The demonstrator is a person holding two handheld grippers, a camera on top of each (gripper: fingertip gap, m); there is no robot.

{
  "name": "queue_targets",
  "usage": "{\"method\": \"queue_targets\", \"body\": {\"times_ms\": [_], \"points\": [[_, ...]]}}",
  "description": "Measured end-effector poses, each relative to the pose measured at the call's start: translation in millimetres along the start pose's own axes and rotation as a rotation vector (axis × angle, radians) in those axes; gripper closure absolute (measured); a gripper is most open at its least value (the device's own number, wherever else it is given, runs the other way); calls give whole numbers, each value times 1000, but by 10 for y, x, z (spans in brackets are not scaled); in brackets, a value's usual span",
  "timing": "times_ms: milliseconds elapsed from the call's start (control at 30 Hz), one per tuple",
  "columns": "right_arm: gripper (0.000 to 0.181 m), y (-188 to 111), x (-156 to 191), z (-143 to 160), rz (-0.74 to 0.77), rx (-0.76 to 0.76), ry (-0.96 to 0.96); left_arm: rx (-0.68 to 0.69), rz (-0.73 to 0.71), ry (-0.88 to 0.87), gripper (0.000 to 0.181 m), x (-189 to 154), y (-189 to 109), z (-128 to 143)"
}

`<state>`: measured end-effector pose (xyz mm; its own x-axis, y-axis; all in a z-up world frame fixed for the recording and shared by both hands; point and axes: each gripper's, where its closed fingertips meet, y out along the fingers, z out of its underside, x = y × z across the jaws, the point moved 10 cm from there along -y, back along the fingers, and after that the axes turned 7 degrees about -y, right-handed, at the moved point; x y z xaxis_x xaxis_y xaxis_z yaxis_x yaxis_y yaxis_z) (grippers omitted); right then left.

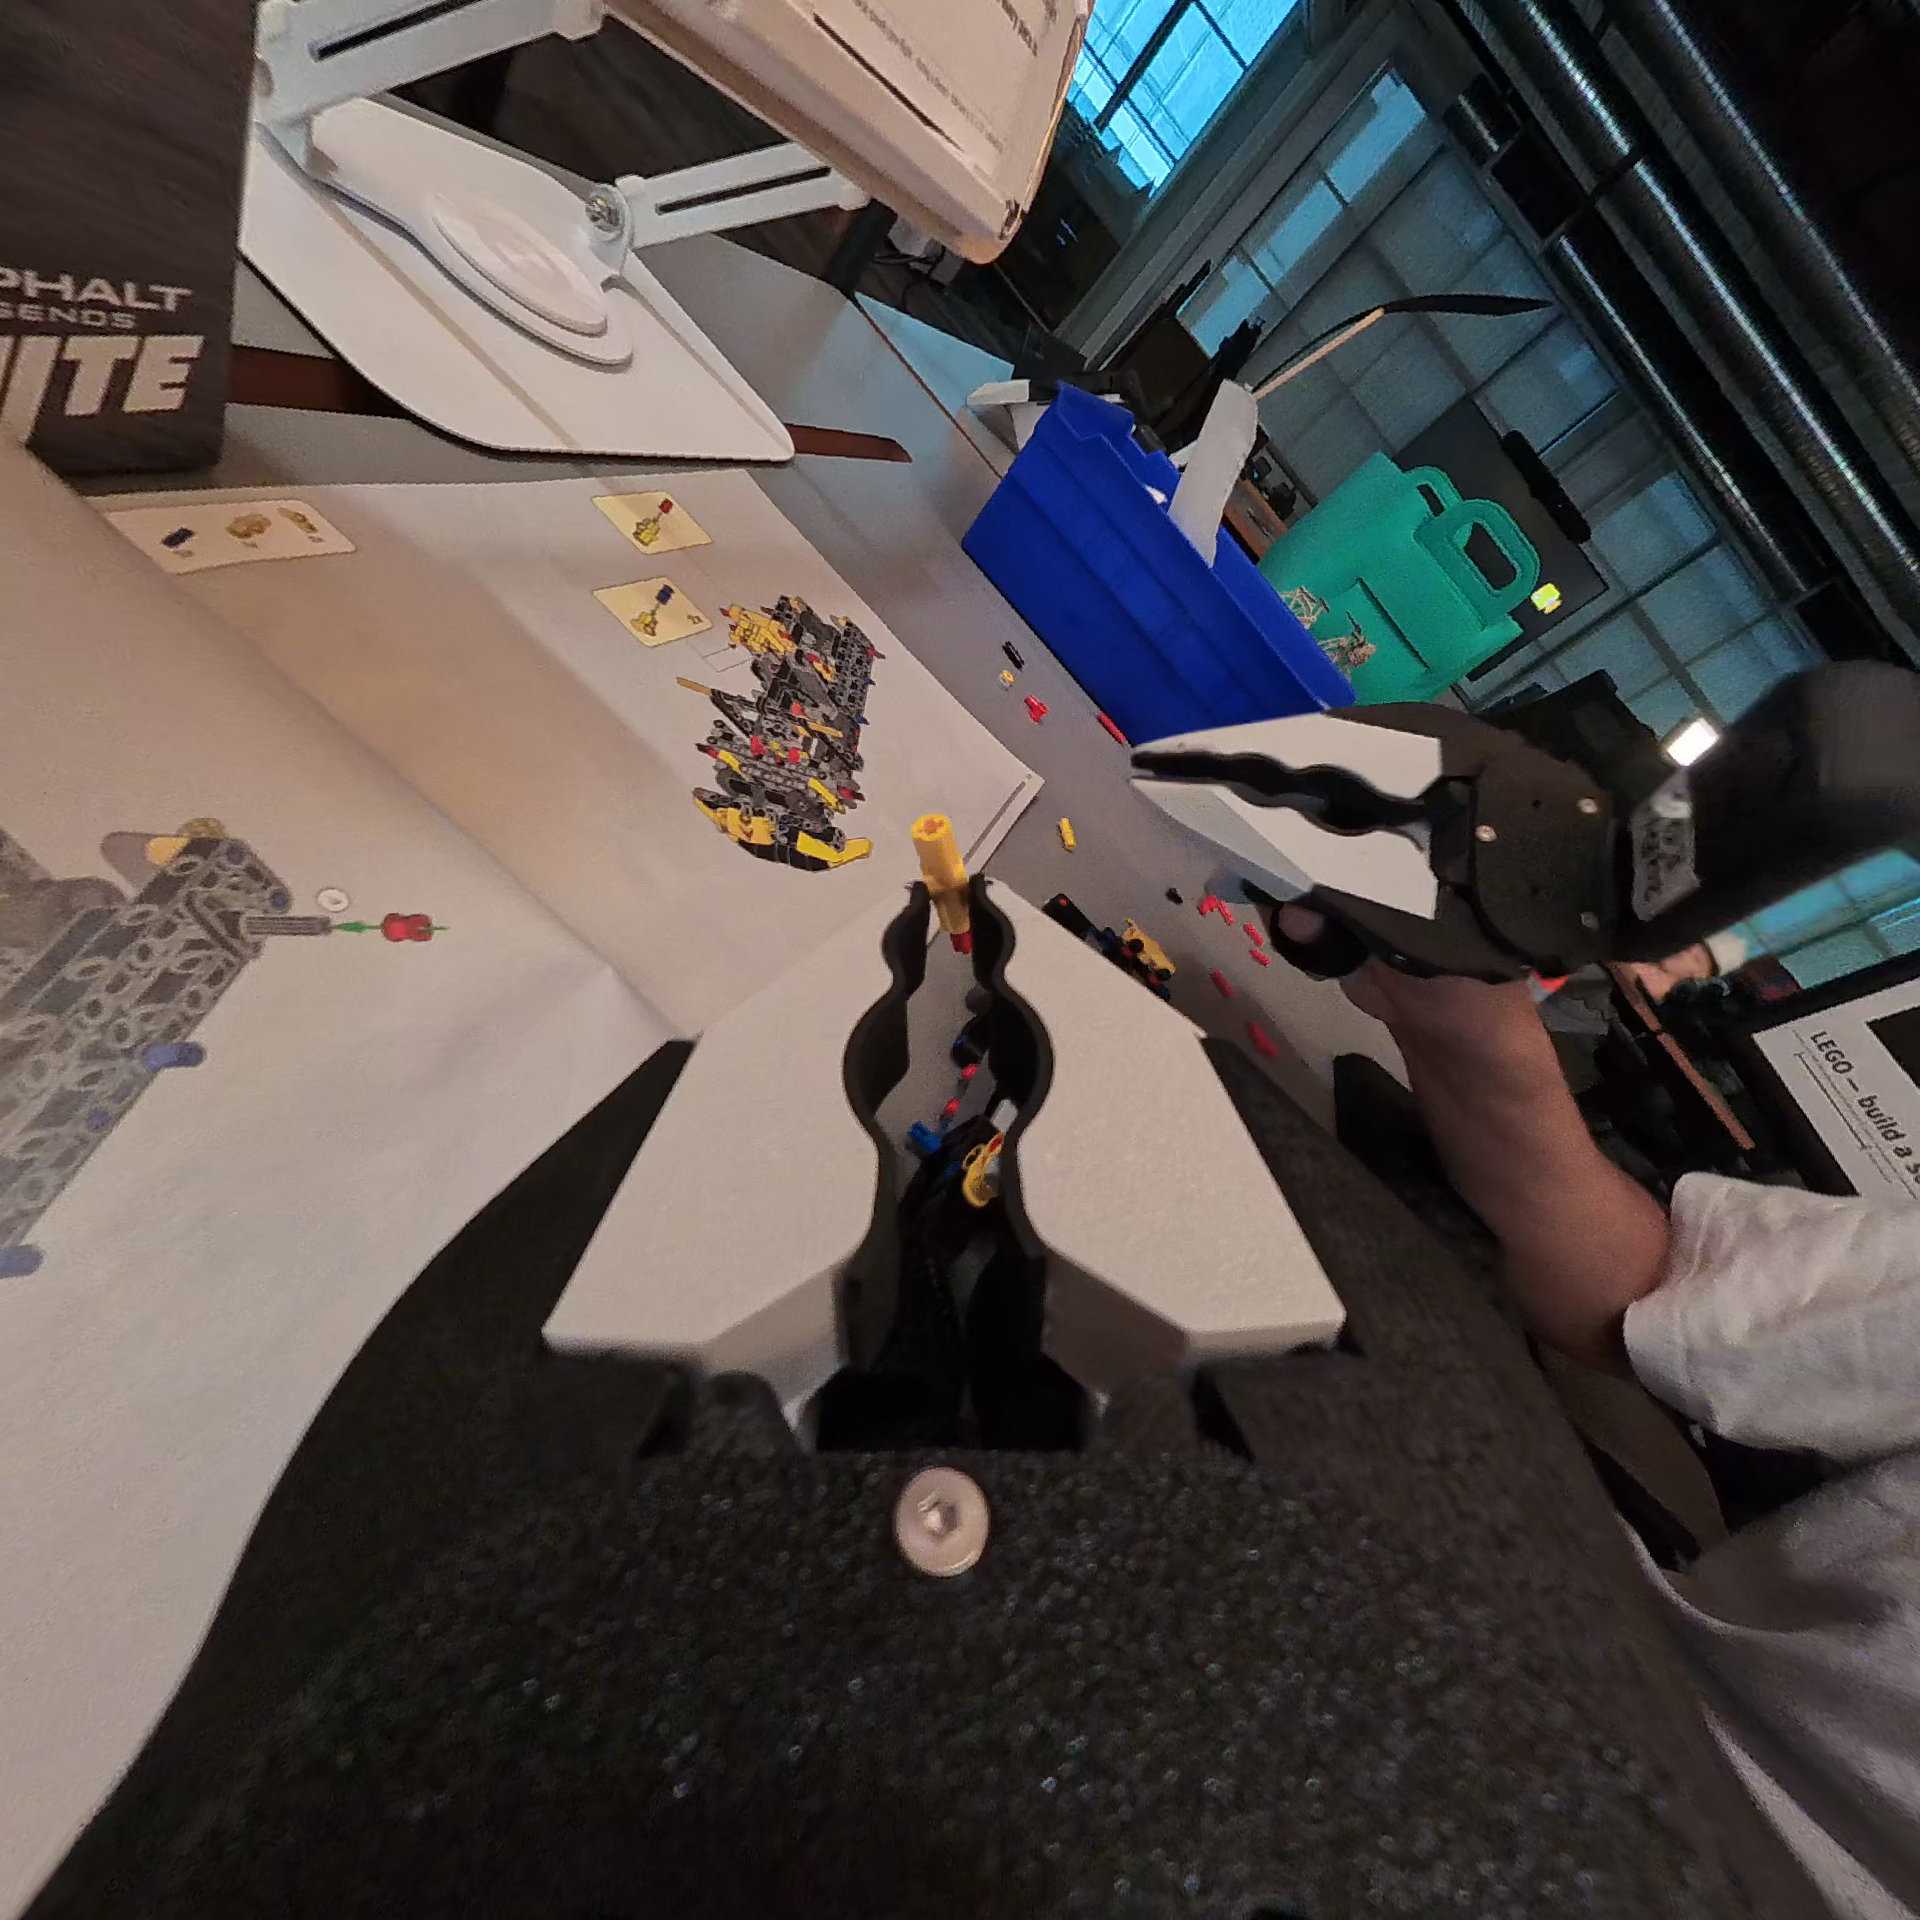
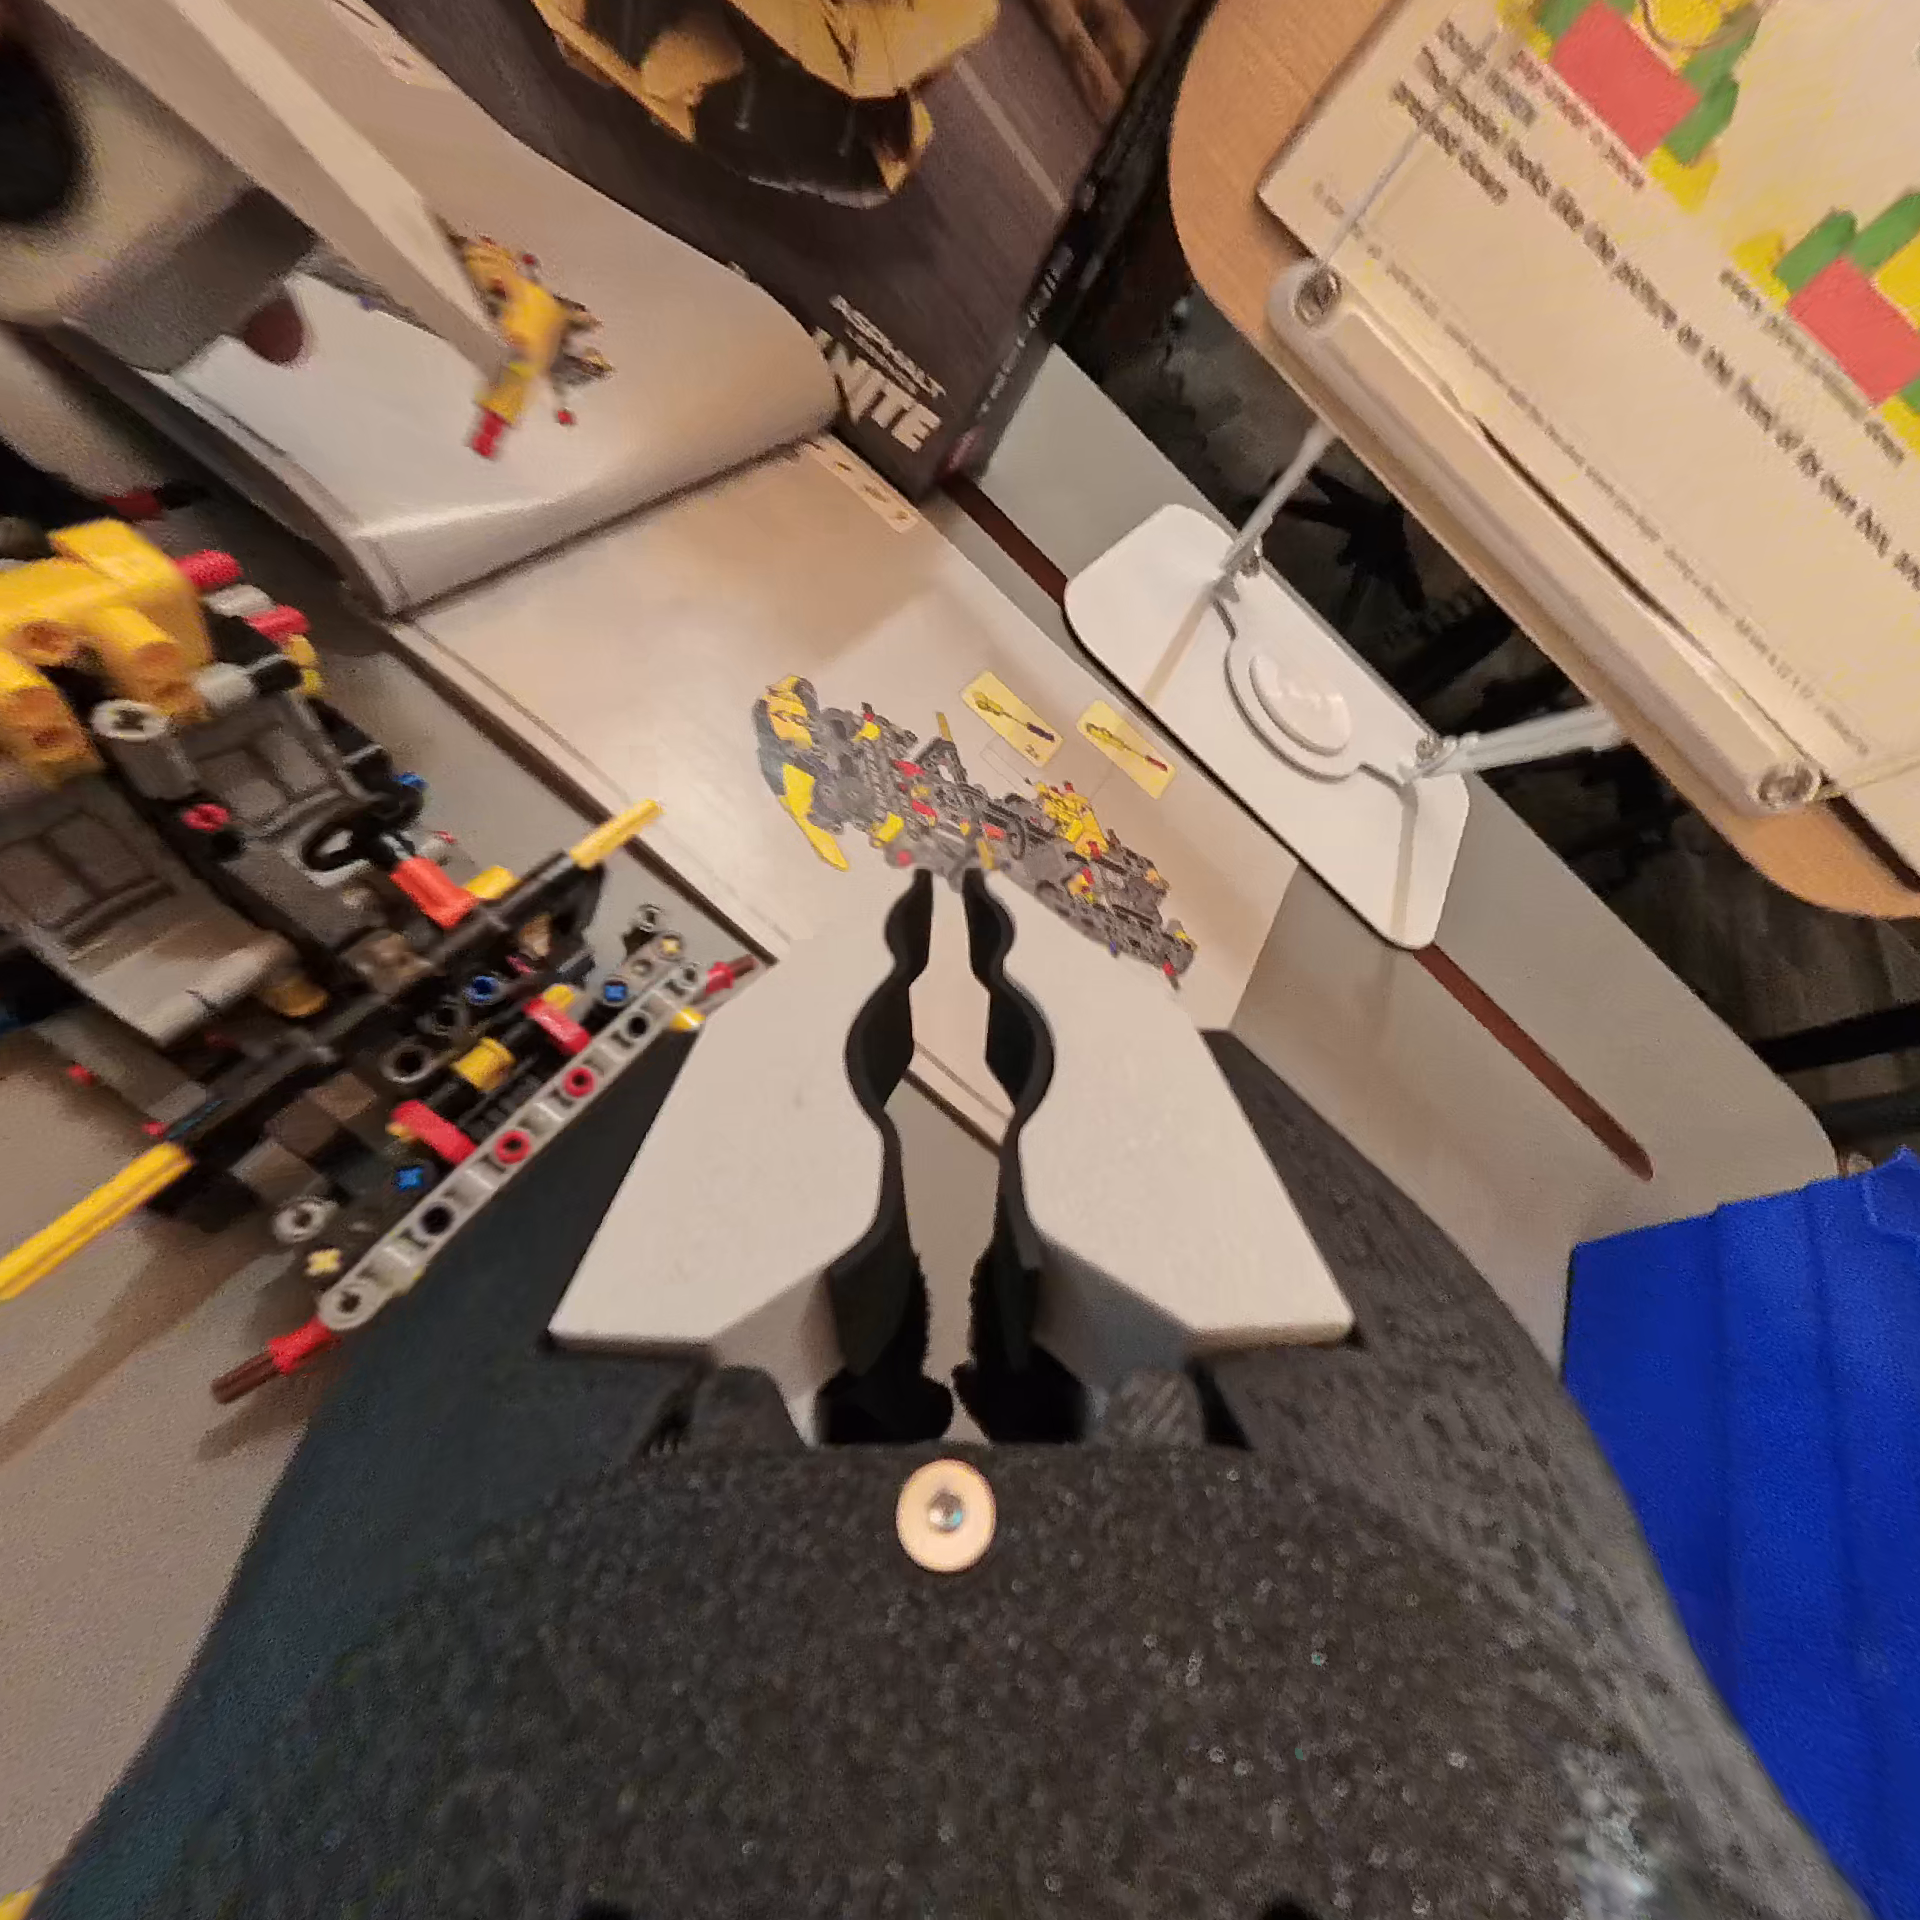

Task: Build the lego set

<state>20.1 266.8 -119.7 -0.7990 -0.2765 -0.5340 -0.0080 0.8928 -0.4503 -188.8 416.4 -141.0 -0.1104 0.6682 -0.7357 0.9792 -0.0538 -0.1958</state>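
Observation:
My left gripper [image 1: 945, 902] is shut on a small yellow Lego piece [image 1: 938, 862] with a red pin at its lower end, held above the open instruction booklet [image 1: 499, 707]. The same piece shows blurred in the right wrist view [image 2: 511, 358]. My right gripper [image 2: 944, 883] has its fingers drawn together to a thin slit with nothing between them, over the booklet [image 2: 665, 665]. It also shows in the left wrist view [image 1: 1143, 771], off to the right. The partly built black, grey and yellow Lego model [image 2: 312, 935] lies to its left.
A blue bin [image 1: 1143, 592] stands at the table's far right and shows in the right wrist view [image 2: 1745, 1455]. Several loose red and yellow pieces [image 1: 1236, 935] lie beside the booklet. The dark set box [image 2: 883, 208] and a white stand base [image 2: 1278, 717] are behind it. Some 12 centimeters of space lies between my two pairs of fingers.

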Motion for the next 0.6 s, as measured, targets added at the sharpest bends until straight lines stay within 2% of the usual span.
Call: {"method": "queue_targets", "body": {"times_ms": [267, 333, 467, 600], "points": [[174, 161, -311, 377, -42, 114, 247, -72, 81, -15, 174, -171, -126, -41], [174, 158, -355, 412, -51, 110, 288, -75, 96, -8, 174, -209, -132, -39], [169, 174, -368, 449, -134, 78, 385, -54, -5, 136, 174, -264, -65, 17], [164, 210, -308, 468, -219, 58, 454, -62, 75, 128, 174, -350, -43, 41]]}}
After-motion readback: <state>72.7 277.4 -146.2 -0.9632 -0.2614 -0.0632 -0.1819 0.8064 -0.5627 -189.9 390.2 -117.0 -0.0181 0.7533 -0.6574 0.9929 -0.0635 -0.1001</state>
